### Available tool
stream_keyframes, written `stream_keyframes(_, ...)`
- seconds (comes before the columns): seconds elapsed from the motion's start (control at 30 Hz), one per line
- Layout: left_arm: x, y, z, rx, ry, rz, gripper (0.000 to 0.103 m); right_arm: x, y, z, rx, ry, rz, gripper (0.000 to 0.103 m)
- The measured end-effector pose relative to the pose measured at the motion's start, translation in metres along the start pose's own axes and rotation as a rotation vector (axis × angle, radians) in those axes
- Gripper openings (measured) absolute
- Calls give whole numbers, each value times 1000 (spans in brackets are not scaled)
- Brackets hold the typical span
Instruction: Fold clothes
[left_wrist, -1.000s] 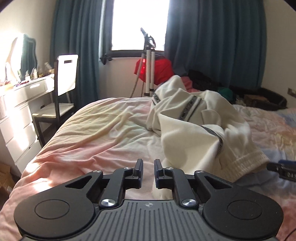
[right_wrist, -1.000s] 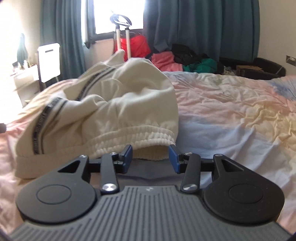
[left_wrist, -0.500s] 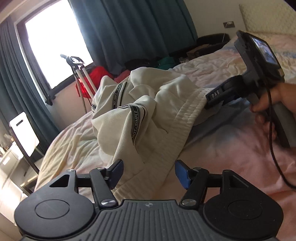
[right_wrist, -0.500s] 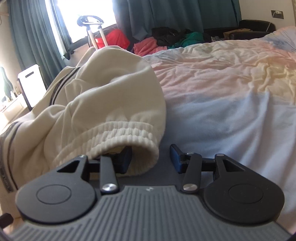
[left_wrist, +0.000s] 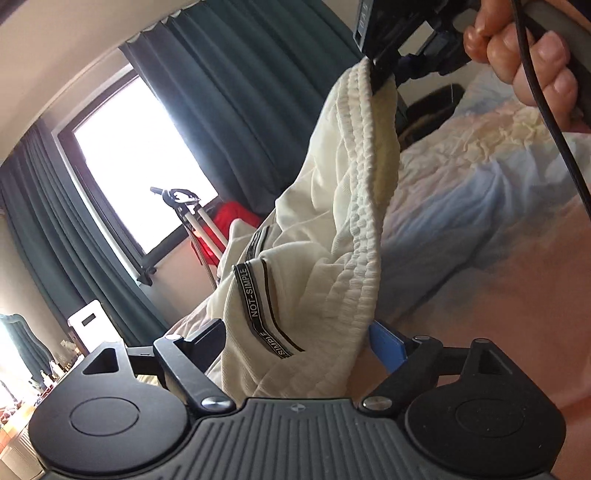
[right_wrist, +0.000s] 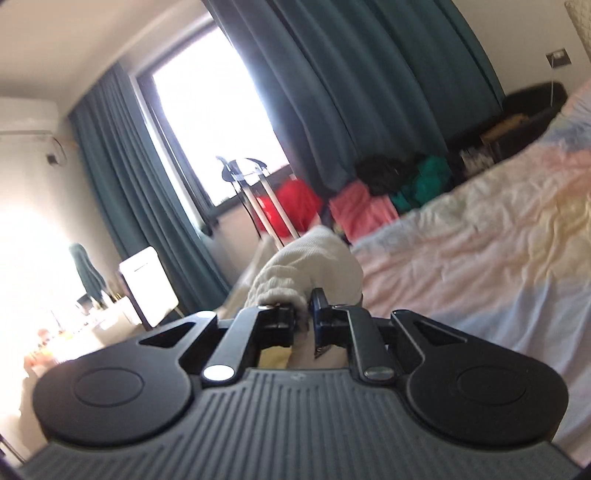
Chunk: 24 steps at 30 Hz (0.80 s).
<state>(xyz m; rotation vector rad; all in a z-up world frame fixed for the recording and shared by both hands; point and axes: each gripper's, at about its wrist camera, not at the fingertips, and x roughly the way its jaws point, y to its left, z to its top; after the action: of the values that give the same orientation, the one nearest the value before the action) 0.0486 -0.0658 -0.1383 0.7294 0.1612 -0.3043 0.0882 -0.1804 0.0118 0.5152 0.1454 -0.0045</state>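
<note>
The right hand-held gripper (right_wrist: 304, 317) pinches the cream ribbed-waistband trousers (left_wrist: 295, 280) aloft; the spread left hand-held gripper (left_wrist: 295, 338) straddles the waistband, which could slip free.

The trousers (left_wrist: 325, 236) are cream, with a ribbed waistband and a side stripe of grey tape edged in black, lettered "NOT-SIMPLE" in black. The bedsheet (right_wrist: 480, 258) under them is a pastel wash of pink, pale yellow and light blue. Behind the trousers the curtains (right_wrist: 332, 92) are dark teal, beside a white-bright window. Past the trousers lie a red bundle (right_wrist: 295, 206), a pink one (right_wrist: 354, 214), a green one (right_wrist: 424, 181) and a black one (right_wrist: 380, 170). The left gripper (left_wrist: 295, 339) is black, one finger pad (left_wrist: 388, 345) blue; the right gripper (right_wrist: 303, 321) is black too.
</note>
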Motion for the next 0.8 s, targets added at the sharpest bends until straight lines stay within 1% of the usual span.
stream_keyframes(0.07, -2, -5, 4, -2, -34, 24, 88, -13, 3, 12, 19, -42, 37, 13)
stream_keyframes(0.1, 1, -9, 4, 10, -26, 37, 88, -16, 1, 16, 26, -55, 45, 13)
stream_keyframes(0.17, 7, -13, 4, 12, -9, 66, 88, -13, -5, 17, 33, -51, 15, 13)
stream_keyframes(0.23, 8, -5, 6, -48, -9, 82, 88, -10, -12, 18, 39, -45, -17, 13)
stream_keyframes(0.37, 5, 22, 15, -203, -31, 115, 86, 6, -30, 8, 54, 44, -111, 13)
stream_keyframes(0.4, 3, 27, 17, -232, -39, 106, 85, 11, -35, 5, 58, 66, -135, 13)
stream_keyframes(0.47, -1, 35, 20, -275, -54, 71, 85, 11, -34, 2, 53, 77, -145, 13)
stream_keyframes(0.5, -3, 37, 21, -280, -57, 51, 85, 12, -34, 0, 51, 82, -149, 13)
stream_keyframes(0.57, -9, 36, 23, -272, -55, 11, 84, 12, -32, -3, 45, 92, -158, 13)
stream_keyframes(0.67, -11, 28, 24, -233, -25, -36, 82, 13, -30, -8, 38, 106, -170, 13)
stream_keyframes(0.77, -10, 16, 15, -178, -15, -20, 81, 14, -28, -13, 30, 120, -183, 13)
stream_keyframes(0.8, -8, 17, 13, -190, -19, -20, 81, 13, -25, -13, 16, 115, -180, 13)
